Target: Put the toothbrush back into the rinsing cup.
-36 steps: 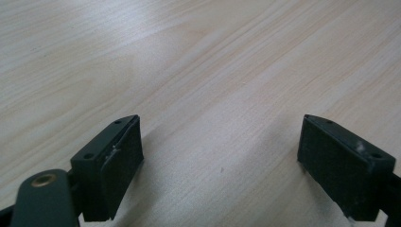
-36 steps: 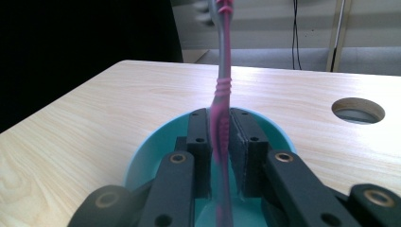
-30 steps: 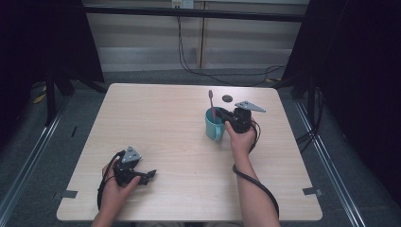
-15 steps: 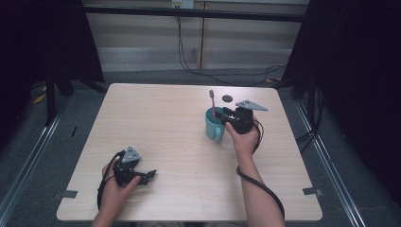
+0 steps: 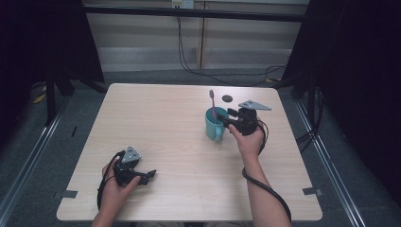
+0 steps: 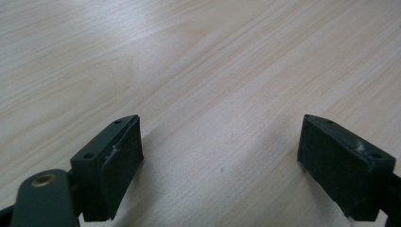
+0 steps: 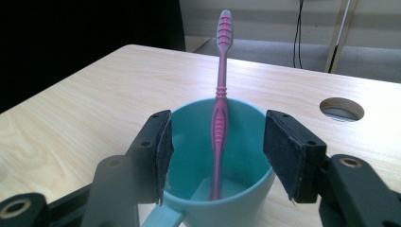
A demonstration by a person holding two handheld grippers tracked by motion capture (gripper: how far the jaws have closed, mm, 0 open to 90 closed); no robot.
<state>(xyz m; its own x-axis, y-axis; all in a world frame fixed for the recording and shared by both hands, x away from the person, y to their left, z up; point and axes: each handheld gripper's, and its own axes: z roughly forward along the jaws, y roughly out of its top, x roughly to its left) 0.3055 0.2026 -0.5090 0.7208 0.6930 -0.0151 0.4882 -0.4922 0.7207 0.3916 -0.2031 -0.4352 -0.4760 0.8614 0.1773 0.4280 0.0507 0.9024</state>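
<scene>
between the right gripper's (image 7: 217, 156) two pads, just ahead of them and a little below their tips, the pink toothbrush (image 7: 221, 94) stands in the teal mug (image 7: 222, 198), its foot on the mug's floor and its handle leaning on the far wall, so its long axis runs nearly upright, tipped slightly away from the jaws, with the bristle head well above them. the jaws have just been opening: they now stand released, one pad at each side of the mug's mouth, with clear air between each pad and the handle, so nothing is gripped. the mug's own handle points back toward the right hand (image 5: 248, 139), below the left-hand pad in the right gripper view. in the high view the mug stands on the far right part of the table (image 5: 156, 118), with a round hole (image 5: 227, 98) in the tabletop just beyond it. the left gripper (image 5: 135, 172) rests on the near left of the table, well apart from the mug, jaws spread wide over bare wood. judging by this, the brush looks already placed, and the right hand, by far the nearer, need only draw straight back along its own line, keeping clear of the rim.
</scene>
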